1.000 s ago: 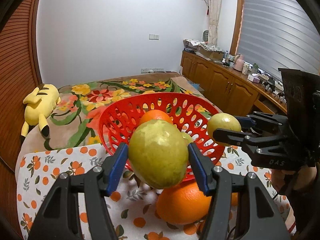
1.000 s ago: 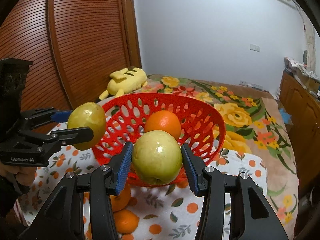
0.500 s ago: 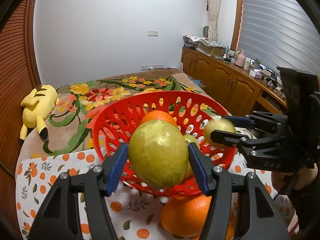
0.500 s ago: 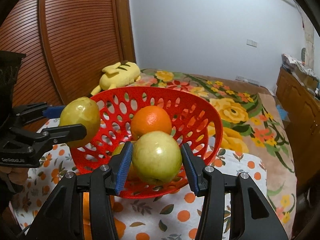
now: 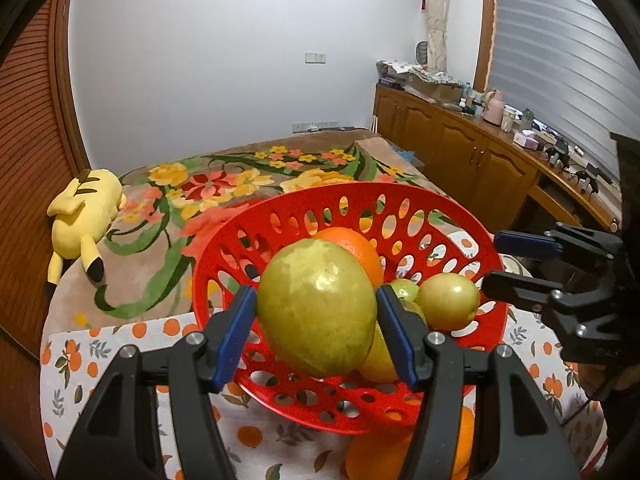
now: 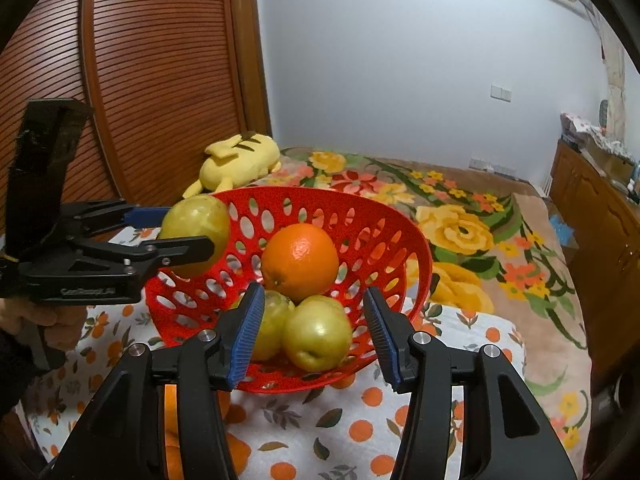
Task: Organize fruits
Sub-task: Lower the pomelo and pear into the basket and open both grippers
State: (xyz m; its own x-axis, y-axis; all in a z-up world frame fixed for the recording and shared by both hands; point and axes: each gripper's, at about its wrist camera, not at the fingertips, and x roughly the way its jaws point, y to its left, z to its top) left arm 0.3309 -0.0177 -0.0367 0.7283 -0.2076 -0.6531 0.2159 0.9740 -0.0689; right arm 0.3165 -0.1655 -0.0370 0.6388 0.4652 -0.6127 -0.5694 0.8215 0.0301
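Observation:
A red perforated basket (image 5: pixel 400 200) (image 6: pixel 384 216) stands on the orange-print tablecloth. My left gripper (image 5: pixel 316 296) (image 6: pixel 188 232) is shut on a big yellow-green fruit (image 5: pixel 316 308) (image 6: pixel 196 224), held just over the basket's near-left rim. My right gripper (image 6: pixel 314 298) (image 5: pixel 500 262) hangs over the basket with its jaws opening. A smaller green fruit (image 6: pixel 318 338) (image 5: pixel 448 300) rests in the basket between them, free of the pads. An orange (image 6: pixel 300 262) (image 5: pixel 356 248) and another green fruit (image 6: pixel 272 320) also lie in the basket.
Two oranges (image 5: pixel 372 456) (image 6: pixel 236 452) lie on the tablecloth (image 6: pixel 400 420) in front of the basket. Behind it is a bed with a floral blanket (image 5: pixel 240 184) and a yellow plush toy (image 5: pixel 84 216). Wooden cabinets (image 5: pixel 460 152) run along the right; a hand (image 6: pixel 60 320) holds the left gripper.
The right gripper's jaws spread and its green fruit dropped into the basket. The left gripper carried its big fruit forward, from before the basket to over its rim.

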